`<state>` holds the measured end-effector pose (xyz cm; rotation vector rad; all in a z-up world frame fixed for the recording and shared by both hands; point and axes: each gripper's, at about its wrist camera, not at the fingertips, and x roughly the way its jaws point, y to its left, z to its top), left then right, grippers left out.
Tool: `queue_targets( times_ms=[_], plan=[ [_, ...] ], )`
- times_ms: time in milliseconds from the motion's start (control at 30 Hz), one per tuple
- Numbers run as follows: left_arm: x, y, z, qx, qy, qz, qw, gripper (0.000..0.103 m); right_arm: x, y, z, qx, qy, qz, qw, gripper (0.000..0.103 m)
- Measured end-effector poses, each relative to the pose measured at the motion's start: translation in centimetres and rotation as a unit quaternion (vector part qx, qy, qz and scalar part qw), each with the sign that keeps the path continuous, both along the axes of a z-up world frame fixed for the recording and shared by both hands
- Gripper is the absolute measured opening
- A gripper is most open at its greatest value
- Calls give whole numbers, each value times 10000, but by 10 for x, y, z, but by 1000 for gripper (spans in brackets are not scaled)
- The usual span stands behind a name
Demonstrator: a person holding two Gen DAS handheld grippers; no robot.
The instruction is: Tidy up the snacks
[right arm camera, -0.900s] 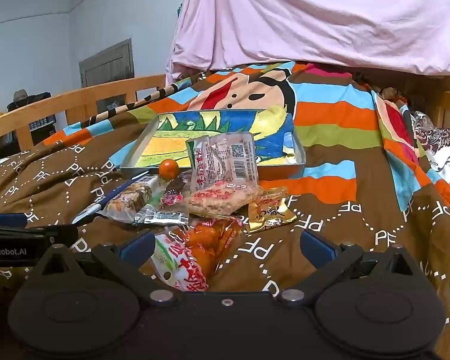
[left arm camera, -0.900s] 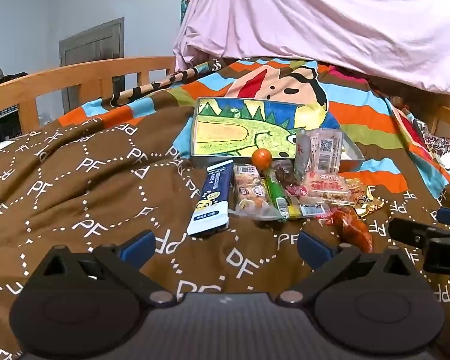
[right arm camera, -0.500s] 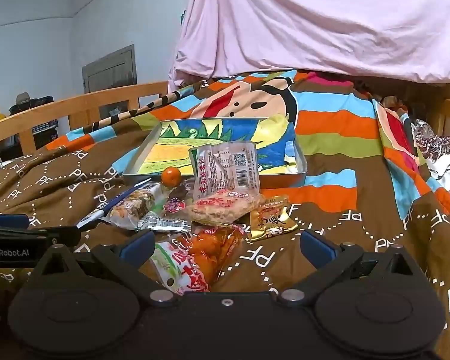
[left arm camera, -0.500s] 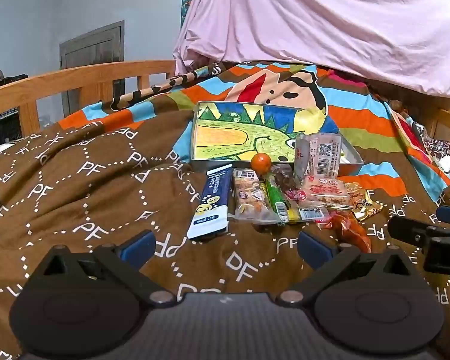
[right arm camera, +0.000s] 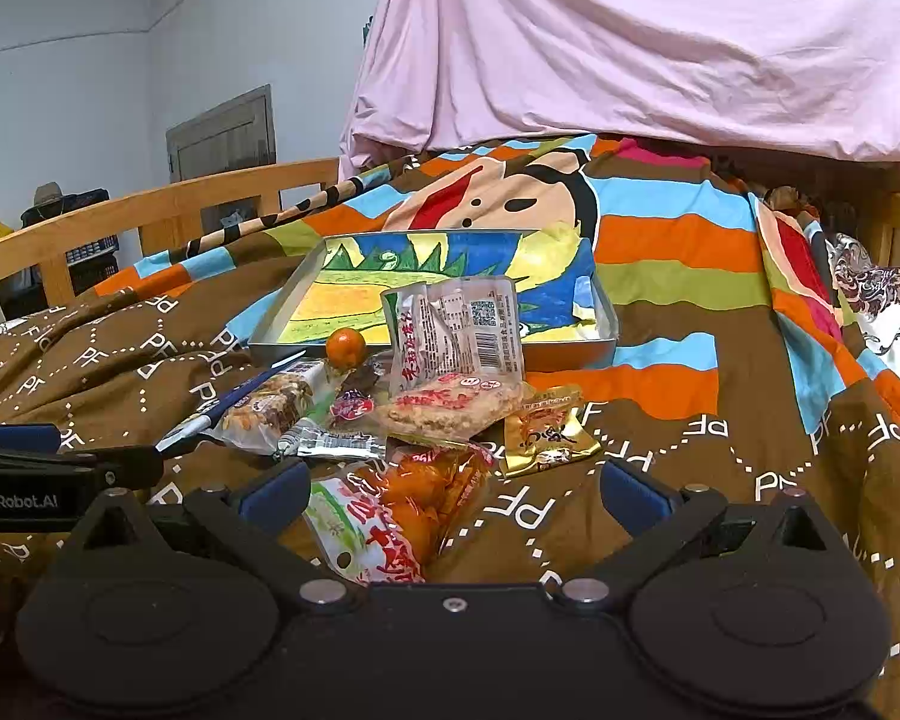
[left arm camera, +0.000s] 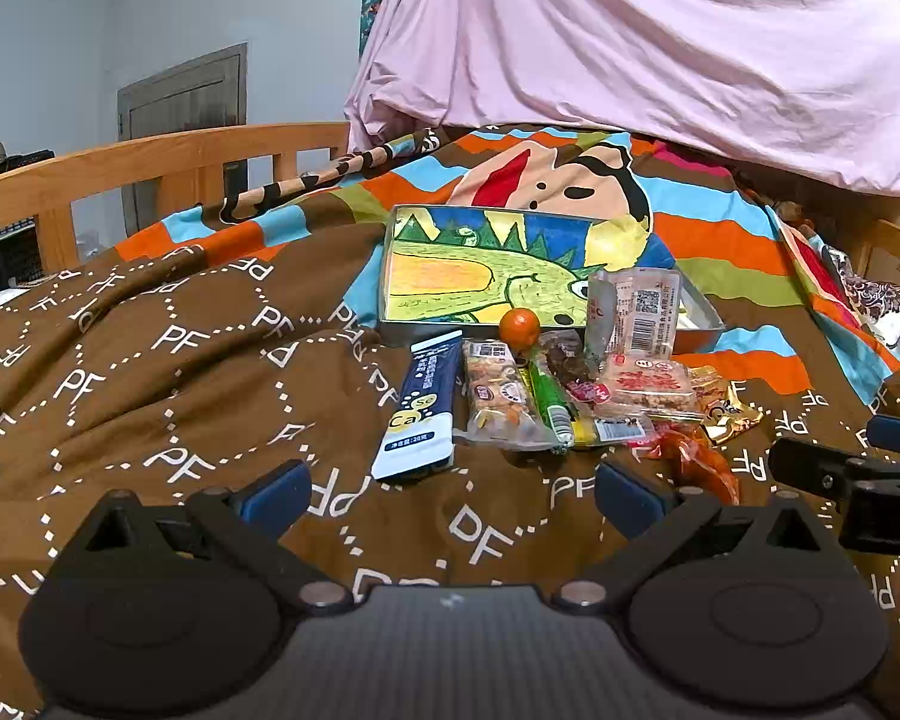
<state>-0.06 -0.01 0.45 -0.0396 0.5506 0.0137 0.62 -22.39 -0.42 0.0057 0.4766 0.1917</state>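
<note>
Left wrist view: left tool (left arm camera: 453,489) spread wide and empty, low centre of the frame, over the brown bed cover (left arm camera: 150,360).
Right wrist view: right tool (right arm camera: 450,495) also spread, pinching nothing — an orange snack bag (right arm camera: 402,510) lies between its fingers, untouched.
Snack pile: blue sachet (left arm camera: 417,405), nut bar (left arm camera: 501,399), small orange fruit (left arm camera: 519,327) and the rest heaped mid-frame, just in front of the tray.
Tray (left arm camera: 390,276): picture-lined and bare, upper centre — probably set close so each snack needs only a short carry.
Stage: nothing sorted yet, I judge.
</note>
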Motion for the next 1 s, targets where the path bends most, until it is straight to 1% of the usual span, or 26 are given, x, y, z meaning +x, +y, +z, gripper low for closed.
queue_targets(
  times_ms=[1000],
  plan=[
    [-3, -4, -2, 6, 15, -19, 10000, 103, 0, 1, -2, -13, 33, 6, 10000, 102]
  ],
)
